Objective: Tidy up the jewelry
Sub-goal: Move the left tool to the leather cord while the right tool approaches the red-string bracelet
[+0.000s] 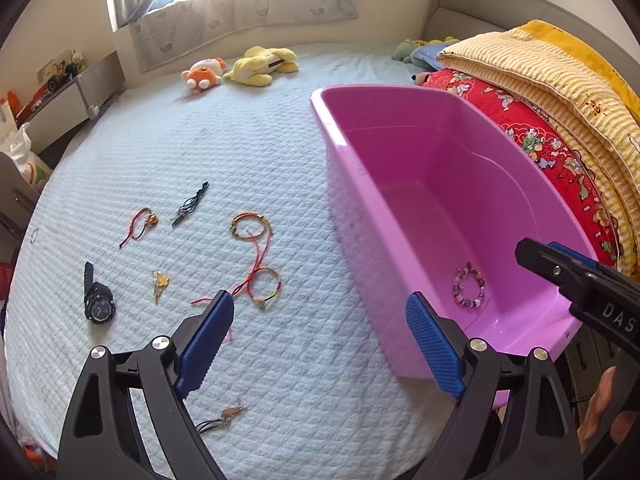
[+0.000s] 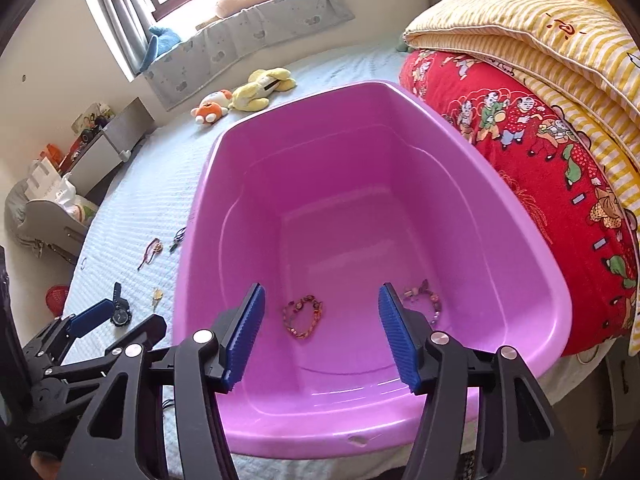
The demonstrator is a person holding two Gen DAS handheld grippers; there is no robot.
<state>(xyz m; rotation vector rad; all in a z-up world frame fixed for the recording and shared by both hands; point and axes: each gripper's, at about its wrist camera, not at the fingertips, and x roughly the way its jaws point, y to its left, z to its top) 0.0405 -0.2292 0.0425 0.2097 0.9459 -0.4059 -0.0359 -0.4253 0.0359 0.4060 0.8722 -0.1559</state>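
Observation:
A pink plastic tub (image 1: pixel 400 92) stands on the pale blue bedspread. My right gripper (image 2: pixel 322 296) hangs open over the tub (image 2: pixel 192 216), nothing between its blue pads. Two beaded bracelets (image 2: pixel 303 316) (image 2: pixel 428 300) lie on the tub floor. My left gripper (image 1: pixel 320 304) is open wide and empty, left of the tub, above the bed. Loose on the bed lie a black watch (image 1: pixel 98 304), a red cord bracelet (image 1: pixel 140 226), a dark green cord (image 1: pixel 190 204), an orange bead bracelet (image 1: pixel 250 226), a multicoloured bracelet (image 1: pixel 264 284), a gold charm (image 1: pixel 159 282) and a pendant (image 1: pixel 226 416).
Folded red and yellow quilts (image 2: pixel 520 120) press against the tub's right side. Plush toys (image 1: pixel 240 68) lie at the far end of the bed under the window. A grey bedside unit (image 2: pixel 108 148) and bags stand off the bed's left edge.

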